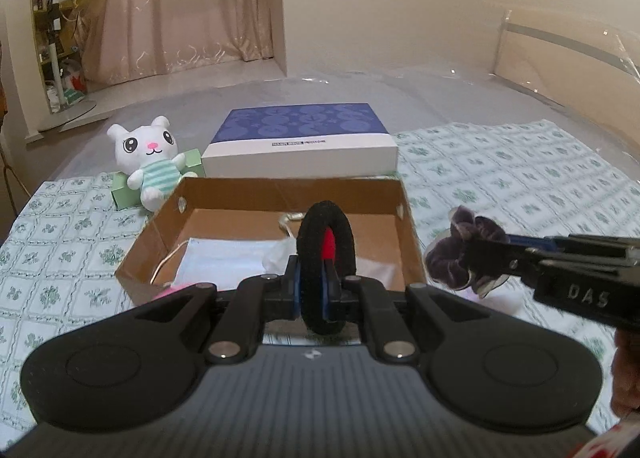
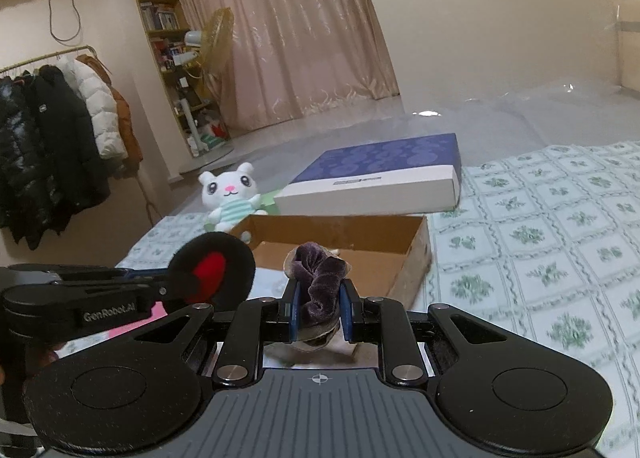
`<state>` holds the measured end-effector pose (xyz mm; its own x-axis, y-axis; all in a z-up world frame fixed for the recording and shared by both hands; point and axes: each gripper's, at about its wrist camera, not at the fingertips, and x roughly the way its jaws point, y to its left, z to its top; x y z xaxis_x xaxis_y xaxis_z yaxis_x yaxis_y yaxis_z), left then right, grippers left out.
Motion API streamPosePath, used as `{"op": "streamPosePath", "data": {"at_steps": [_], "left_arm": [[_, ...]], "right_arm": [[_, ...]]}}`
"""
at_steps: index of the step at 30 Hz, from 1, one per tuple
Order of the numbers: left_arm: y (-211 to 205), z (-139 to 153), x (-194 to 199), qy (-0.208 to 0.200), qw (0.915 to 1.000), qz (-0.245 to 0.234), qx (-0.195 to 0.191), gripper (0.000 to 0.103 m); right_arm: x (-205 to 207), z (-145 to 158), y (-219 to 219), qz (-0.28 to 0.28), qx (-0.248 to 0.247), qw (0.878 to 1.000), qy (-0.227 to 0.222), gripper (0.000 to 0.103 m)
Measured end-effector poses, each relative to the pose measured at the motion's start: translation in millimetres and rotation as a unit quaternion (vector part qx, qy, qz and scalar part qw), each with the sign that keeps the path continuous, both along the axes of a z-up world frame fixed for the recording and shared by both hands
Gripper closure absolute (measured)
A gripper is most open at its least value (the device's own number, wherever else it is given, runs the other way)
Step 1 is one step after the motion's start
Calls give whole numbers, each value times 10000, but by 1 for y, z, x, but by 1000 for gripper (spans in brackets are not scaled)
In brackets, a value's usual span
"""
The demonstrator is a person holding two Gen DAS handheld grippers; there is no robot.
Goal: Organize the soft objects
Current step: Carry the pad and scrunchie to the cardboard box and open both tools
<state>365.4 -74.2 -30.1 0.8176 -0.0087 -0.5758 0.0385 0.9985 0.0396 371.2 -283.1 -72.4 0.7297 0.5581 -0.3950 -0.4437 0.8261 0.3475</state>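
Only the right wrist view takes in the clothes rail of coats (image 2: 60,129) by the wall; only the left wrist view shows the white face mask (image 1: 224,262) lying inside the open cardboard box (image 1: 168,234). Both show the white plush toy (image 1: 148,161) and the blue-and-white box (image 1: 304,145) beyond it. The left gripper (image 1: 314,282) has its jaws drawn narrow, clamped on a black ring-shaped pad with a red centre (image 1: 328,254), held above the box's near edge. The right gripper (image 2: 319,310) pinches a purple velvet scrunchie (image 2: 320,278), raised just beside the cardboard box.
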Motion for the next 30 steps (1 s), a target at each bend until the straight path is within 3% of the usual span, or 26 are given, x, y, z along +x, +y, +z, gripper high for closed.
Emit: {"op": "streamPosePath", "data": {"at_steps": [10, 24, 26, 28, 30], "left_arm": [[6, -15, 74, 334, 9980, 488, 203, 94], [15, -35, 117, 707, 9932, 897, 204, 94], [17, -37, 122, 772, 9922, 974, 123, 91], [22, -38, 125, 814, 9911, 1055, -61, 58], [27, -36, 125, 775, 9907, 1083, -264, 51]], "right_arm": [[67, -7, 12, 149, -66, 9998, 115, 83], [107, -15, 29, 201, -133, 9995, 203, 83], [110, -17, 29, 185, -140, 9995, 227, 83], [113, -18, 29, 150, -132, 9995, 264, 83], [115, -19, 29, 142, -112, 9994, 303, 83]]}}
